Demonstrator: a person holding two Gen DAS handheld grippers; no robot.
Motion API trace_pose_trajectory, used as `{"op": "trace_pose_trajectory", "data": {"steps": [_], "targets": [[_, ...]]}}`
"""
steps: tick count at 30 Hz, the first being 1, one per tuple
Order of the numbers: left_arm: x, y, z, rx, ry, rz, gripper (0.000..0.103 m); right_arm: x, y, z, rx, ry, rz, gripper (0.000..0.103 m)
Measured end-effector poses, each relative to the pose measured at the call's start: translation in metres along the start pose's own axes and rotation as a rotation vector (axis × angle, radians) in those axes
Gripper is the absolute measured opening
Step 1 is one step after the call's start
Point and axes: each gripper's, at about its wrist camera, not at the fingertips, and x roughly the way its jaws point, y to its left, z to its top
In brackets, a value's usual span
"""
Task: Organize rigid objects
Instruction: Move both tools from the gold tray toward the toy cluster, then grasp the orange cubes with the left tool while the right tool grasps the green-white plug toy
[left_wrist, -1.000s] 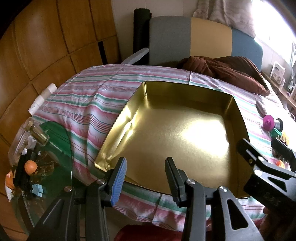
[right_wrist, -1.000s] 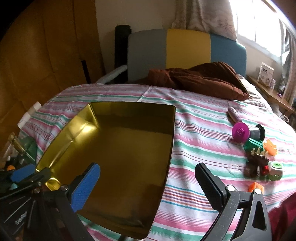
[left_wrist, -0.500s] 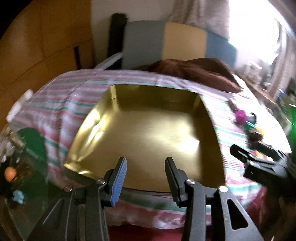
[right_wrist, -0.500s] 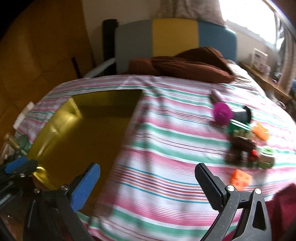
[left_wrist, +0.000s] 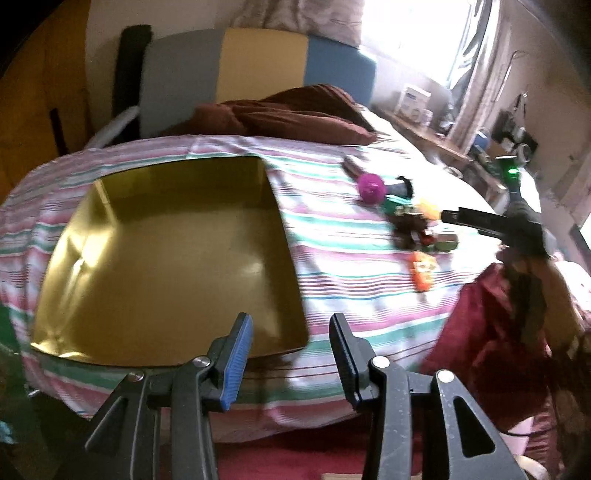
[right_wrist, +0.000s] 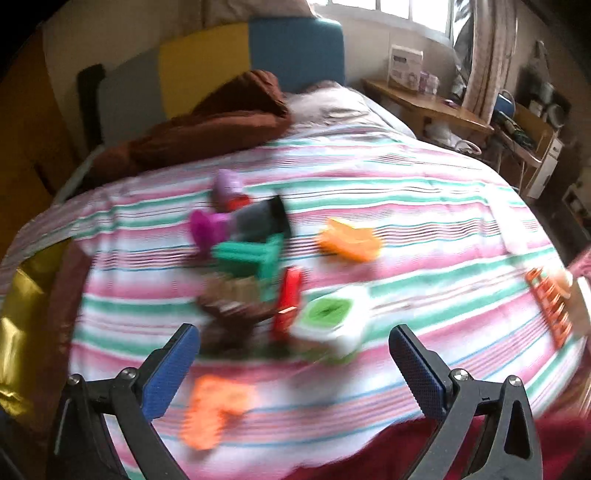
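A gold tray (left_wrist: 110, 325) lies empty on the striped bedspread; its edge shows at far left in the right wrist view (right_wrist: 18, 317). A cluster of small toys lies to its right: a magenta piece (left_wrist: 371, 186) (right_wrist: 207, 229), a green piece (right_wrist: 251, 254), a brown piece (right_wrist: 229, 302), a red piece (right_wrist: 288, 302), a white and green cube (right_wrist: 328, 317), orange pieces (right_wrist: 349, 240) (right_wrist: 214, 410) (left_wrist: 421, 271). My left gripper (left_wrist: 291, 362) is open and empty at the tray's near right corner. My right gripper (right_wrist: 295, 373) is open and empty just before the toys; it also shows in the left wrist view (left_wrist: 476, 218).
A brown blanket (left_wrist: 288, 114) lies at the head of the bed against a grey, yellow and blue headboard (left_wrist: 258, 74). A wooden side table (right_wrist: 424, 103) with clutter stands at the right under the window. An orange grid-shaped piece (right_wrist: 550, 306) lies at the bed's right edge.
Both grippers have swung to the right. The tray has slid left in both views and the toy cluster now sits in front of my right gripper. Both stay open.
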Motion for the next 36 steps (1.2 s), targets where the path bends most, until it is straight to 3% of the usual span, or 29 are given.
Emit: {"op": "trace_pose_trajectory", "data": {"steps": [3,7,10,14,17,21,23,26,30,32,36], "targets": [[0.004,-0.008,0.008,-0.018,0.025,-0.087,0.046,0.025,-0.034,0.015,0.068,0.073,0.039,0.1],[0.019,-0.019,0.016,-0.041,0.102,-0.206,0.049,0.053,-0.055,0.018,0.163,0.128,0.158,0.083],[0.029,-0.033,0.02,-0.011,0.137,-0.209,0.058,0.067,-0.063,0.012,0.233,0.183,0.219,0.078],[0.036,-0.055,0.027,0.052,0.145,-0.203,0.058,0.071,-0.061,0.007,0.233,0.202,0.261,0.068],[0.043,-0.073,0.031,0.099,0.114,-0.223,0.058,0.071,-0.057,0.007,0.222,0.194,0.29,0.053],[0.07,-0.095,0.041,0.11,0.177,-0.321,0.061,0.069,-0.057,0.006,0.214,0.183,0.282,0.052],[0.083,-0.106,0.044,0.127,0.187,-0.317,0.069,0.068,-0.06,0.005,0.228,0.179,0.281,0.051],[0.106,-0.122,0.047,0.156,0.203,-0.307,0.07,0.064,-0.068,0.006,0.25,0.162,0.274,0.05],[0.142,-0.14,0.048,0.186,0.258,-0.355,0.071,0.059,-0.075,0.007,0.275,0.14,0.271,0.049],[0.156,-0.146,0.047,0.185,0.286,-0.346,0.071,0.058,-0.075,0.007,0.276,0.137,0.275,0.049],[0.173,-0.157,0.046,0.258,0.23,-0.249,0.071,0.059,-0.073,0.008,0.265,0.144,0.273,0.049]]}}
